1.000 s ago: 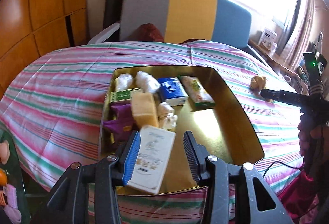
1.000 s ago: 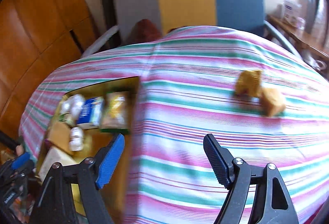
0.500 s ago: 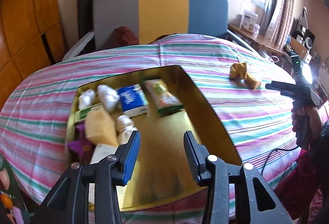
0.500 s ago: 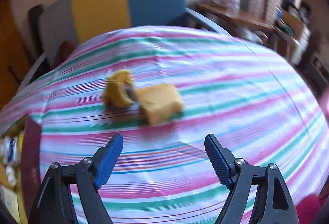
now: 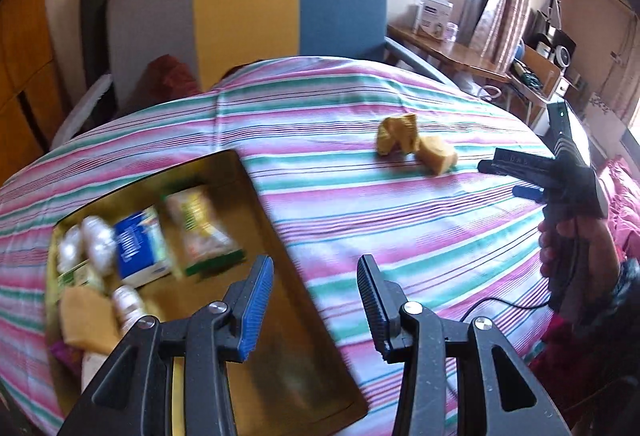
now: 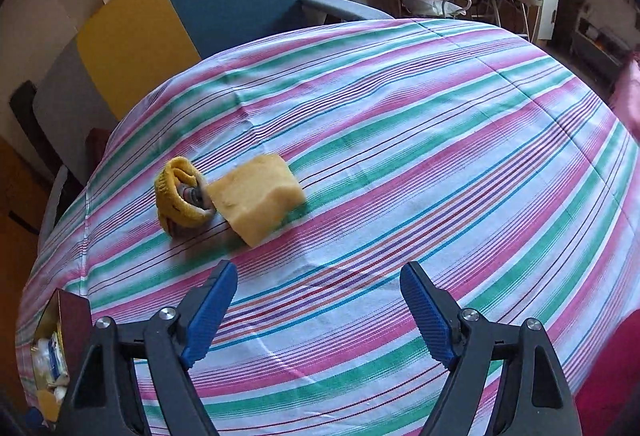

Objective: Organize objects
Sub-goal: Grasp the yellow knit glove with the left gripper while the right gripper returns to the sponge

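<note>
Two items are left loose on the striped tablecloth (image 6: 400, 123): a yellow sponge block (image 6: 256, 197) and a rolled yellow knit piece (image 6: 180, 197), touching each other, well apart from the gold tray (image 5: 256, 195). Other goods are already gathered in the tray: a blue packet (image 5: 138, 250), a green-edged snack packet (image 5: 200, 232), white wrapped pieces, another yellow block. Blur hides finer detail there.

Right gripper (image 6: 318, 312): held over bare cloth just short of the sponge block, angled down; jaws are spreading further, nothing between them. The widening is judged to be preparation for the block's broad faces.

Left gripper (image 5: 312, 304): jaws parted partway, empty, poised over the tray's right rim and the cloth beside it. No load is seen; it is judged to be idle.

Tray is kept at the table's left, presumably as the collection point. Next pick is likely the sponge, nearest the right pads.
</note>
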Available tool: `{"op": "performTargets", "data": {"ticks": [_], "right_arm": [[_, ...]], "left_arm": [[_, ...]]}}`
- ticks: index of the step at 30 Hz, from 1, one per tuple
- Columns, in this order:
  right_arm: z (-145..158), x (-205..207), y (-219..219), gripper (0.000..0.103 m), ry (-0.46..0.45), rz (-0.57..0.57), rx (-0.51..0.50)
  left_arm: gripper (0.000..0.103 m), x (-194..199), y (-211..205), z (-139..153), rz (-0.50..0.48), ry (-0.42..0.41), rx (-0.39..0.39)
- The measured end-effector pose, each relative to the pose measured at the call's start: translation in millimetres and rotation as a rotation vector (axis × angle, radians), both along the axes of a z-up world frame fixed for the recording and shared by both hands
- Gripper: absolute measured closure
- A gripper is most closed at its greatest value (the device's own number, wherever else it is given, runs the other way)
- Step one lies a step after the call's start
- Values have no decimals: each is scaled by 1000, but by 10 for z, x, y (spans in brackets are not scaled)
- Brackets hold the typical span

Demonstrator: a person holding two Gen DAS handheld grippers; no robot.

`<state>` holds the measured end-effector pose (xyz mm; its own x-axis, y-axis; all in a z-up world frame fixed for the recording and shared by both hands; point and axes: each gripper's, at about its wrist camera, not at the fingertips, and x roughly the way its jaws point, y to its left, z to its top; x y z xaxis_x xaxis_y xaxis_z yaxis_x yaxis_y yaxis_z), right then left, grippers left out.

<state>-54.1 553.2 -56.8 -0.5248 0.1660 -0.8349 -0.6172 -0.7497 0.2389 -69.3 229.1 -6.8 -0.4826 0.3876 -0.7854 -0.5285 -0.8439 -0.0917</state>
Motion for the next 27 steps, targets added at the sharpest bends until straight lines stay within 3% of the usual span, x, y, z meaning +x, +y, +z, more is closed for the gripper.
{"op": "performTargets", "data": {"ticks": [5,9,15,21,24,27], "right_arm": [[-28,60,113,19,18,-51,-66],[-30,109,169,19,39,-77,-102],[-99,118,179,18,45,-71,-168],[-132,99,167,18,56,-51,-199],[-141,95,164,18,58,-46,-214],[-148,104,165,18,58,-50,-220]], "left_arm": [[59,-147,375,-36,-42,-18,2],[58,-373,748,-117,-80,-78,18],[42,-788,1205,-287,-85,-197,107],[34,-1145,1663,-443,-90,-223,134],[23,-1317,1855,-522,-86,-224,146],[22,-1523,2006,-639,-51,-217,130]]}}
